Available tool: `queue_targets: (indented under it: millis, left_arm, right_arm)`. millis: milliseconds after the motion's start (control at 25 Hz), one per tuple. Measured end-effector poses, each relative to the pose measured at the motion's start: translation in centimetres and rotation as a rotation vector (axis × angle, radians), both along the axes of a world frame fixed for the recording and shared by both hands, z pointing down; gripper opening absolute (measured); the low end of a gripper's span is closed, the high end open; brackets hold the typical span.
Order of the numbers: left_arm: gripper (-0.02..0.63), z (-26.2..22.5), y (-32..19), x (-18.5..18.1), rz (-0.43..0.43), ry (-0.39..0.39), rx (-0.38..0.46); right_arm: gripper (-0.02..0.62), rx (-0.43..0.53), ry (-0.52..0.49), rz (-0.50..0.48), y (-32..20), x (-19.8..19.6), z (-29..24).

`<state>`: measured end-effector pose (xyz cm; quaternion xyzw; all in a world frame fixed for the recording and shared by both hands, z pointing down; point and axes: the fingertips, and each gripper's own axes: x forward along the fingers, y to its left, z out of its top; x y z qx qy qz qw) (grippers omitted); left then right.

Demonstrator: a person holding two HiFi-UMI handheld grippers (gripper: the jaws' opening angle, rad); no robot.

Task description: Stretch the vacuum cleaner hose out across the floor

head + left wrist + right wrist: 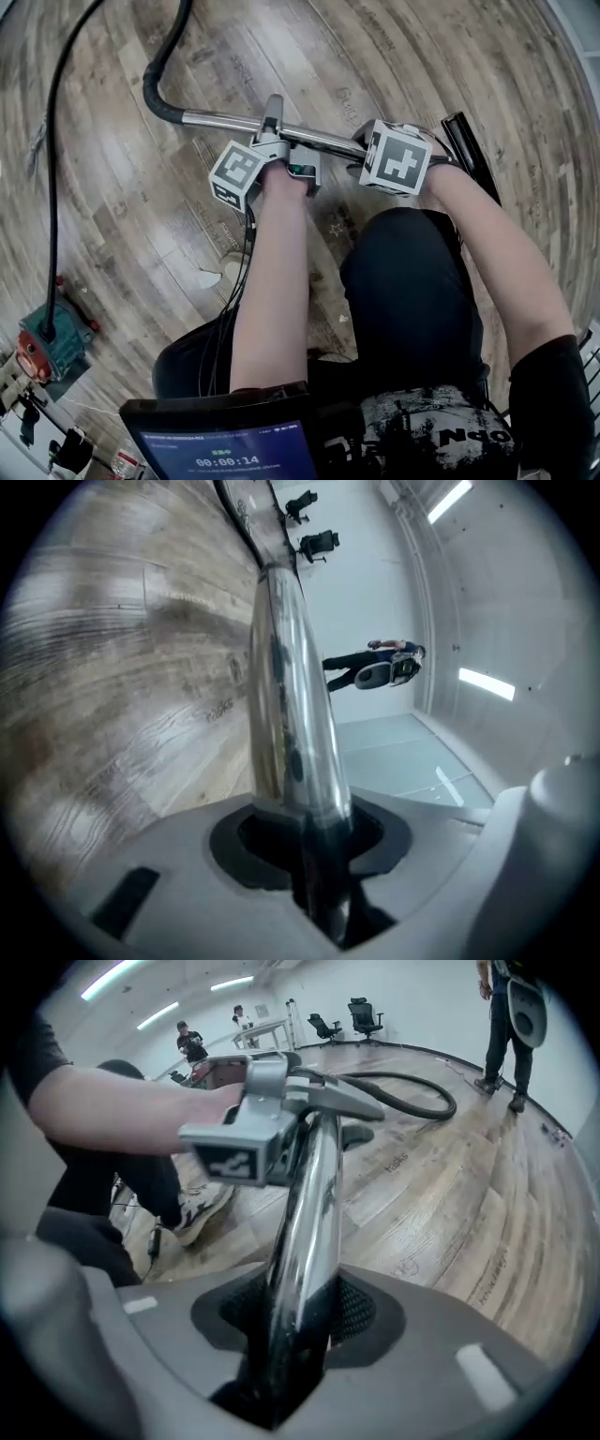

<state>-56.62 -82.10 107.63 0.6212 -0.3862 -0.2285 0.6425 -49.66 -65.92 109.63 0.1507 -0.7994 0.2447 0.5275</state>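
Both left claw (pixel 309 860) and right claw (pixel 286 1340) clamp the chrome wand (pixel 225 120).

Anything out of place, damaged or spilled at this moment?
Nothing looks damaged or spilled. The left gripper and right gripper both clamp the metal wand. The only untidy thing is the black hose, which bends across the wood floor instead of lying straight.
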Motion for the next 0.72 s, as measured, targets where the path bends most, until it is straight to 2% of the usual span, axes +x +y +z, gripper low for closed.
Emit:
queue_targets:
  millis: [120,160,240,360,480,600,720]
  left_arm:
    - [0.089,-1.4,-2.7,-4.3,-0.119,0.046,0.058]
    - [0.083,-1.8,-3.2,-5.0,-0.126,0.052,0.078]
    - [0.06,-2.7,-3.3,-4.4,-0.082,0.056,0.098]
    - [0.04,-3.4,-2.5,-2.9,-0.071,0.038,0.094]
    - [0.038,-3.9,-2.0,-2.7,-0.079,-0.045,0.1]
    - [0.04,-4.0,-1.5,-3.1,-0.102,-0.131,0.082]
    - [0.039,-4.1,-1.0,-3.3,-0.138,-0.173,0.058]
  right_arm:
    - [0.166,-0.047,-0.057,-0.045,2.1,2.5,-1.2]
    - [0.166,-0.059,-0.082,-0.055,2.7,3.4,-1.4]
    - [0.166,-0.055,-0.104,-0.052,3.4,5.2,-1.4]
    - [0.169,0.027,-0.025,-0.001,3.0,7.2,0.6]
    - [0.206,0.106,0.075,0.05,2.2,7.8,2.7]
    - [0.221,0.181,0.188,0.027,1.2,7.3,3.8]
    - [0.194,0.25,0.247,0.03,-0.5,6.1,4.1]
